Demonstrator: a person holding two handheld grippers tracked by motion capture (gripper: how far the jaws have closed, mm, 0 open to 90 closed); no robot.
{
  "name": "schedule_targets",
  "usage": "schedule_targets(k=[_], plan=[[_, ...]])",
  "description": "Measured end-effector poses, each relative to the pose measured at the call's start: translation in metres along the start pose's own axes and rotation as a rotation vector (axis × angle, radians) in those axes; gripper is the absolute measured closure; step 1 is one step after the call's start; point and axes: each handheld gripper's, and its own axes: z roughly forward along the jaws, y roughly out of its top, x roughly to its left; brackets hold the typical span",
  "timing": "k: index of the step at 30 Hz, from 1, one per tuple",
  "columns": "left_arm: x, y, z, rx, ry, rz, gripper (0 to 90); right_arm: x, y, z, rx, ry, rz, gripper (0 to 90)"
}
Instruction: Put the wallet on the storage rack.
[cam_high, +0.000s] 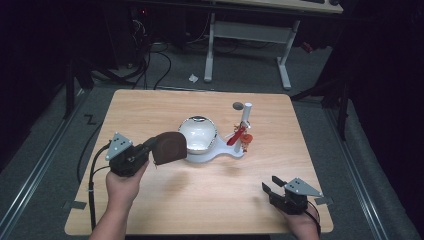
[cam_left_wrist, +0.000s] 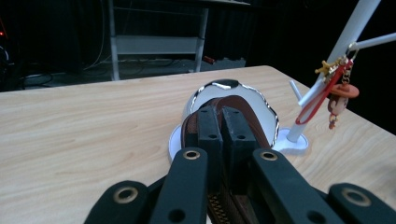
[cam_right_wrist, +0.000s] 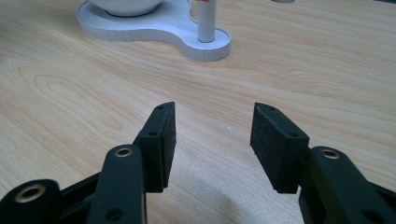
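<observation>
A: High view: left tongs (cam_high: 156, 148) clamp the brown pouch (cam_high: 169, 147) just left of the bowl (cam_high: 198, 134).
B: Looks soft, floppy; grip its zipper edge. Right tongs (cam_high: 274, 185) gape, empty.

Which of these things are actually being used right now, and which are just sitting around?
In use:
- left hand-held gripper, shut on the brown pouch
- white bowl on its white stand, just ahead of the pouch

Probably just around:
- right hand-held gripper, open over bare table
- red loop and trinkets hanging on the stand's post
- small grey disc behind it
- white desk frame on the floor beyond
</observation>
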Motion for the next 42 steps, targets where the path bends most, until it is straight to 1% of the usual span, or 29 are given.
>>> schedule_targets(k=[8, 20, 23, 29, 32, 39, 42], plan=[[0.001, 0.017, 0.020, 0.022, 0.016, 0.006, 87.5, -0.003, 0.000, -0.001, -0.002, 0.001, 0.006, 50.9], [0.002, 0.034, 0.043, 0.060, 0.041, 0.025, 87.5, -0.005, 0.000, -0.001, -0.009, -0.001, 0.012, 50.9], [0.000, 0.037, 0.048, 0.071, 0.047, 0.043, 87.5, -0.005, 0.000, -0.001, -0.009, 0.000, 0.014, 51.0], [-0.004, 0.039, 0.059, 0.102, 0.054, 0.048, 87.5, -0.005, 0.000, -0.001, -0.011, 0.000, 0.015, 51.1], [-0.006, 0.038, 0.064, 0.122, 0.046, 0.058, 87.4, -0.006, 0.000, -0.002, -0.011, 0.002, 0.015, 51.1], [-0.006, 0.036, 0.072, 0.161, 0.065, 0.055, 87.4, -0.006, 0.000, -0.002, -0.016, 0.003, 0.020, 51.1], [-0.006, 0.036, 0.076, 0.177, 0.080, 0.056, 87.3, -0.006, 0.000, -0.002, -0.016, 0.003, 0.019, 51.1]])
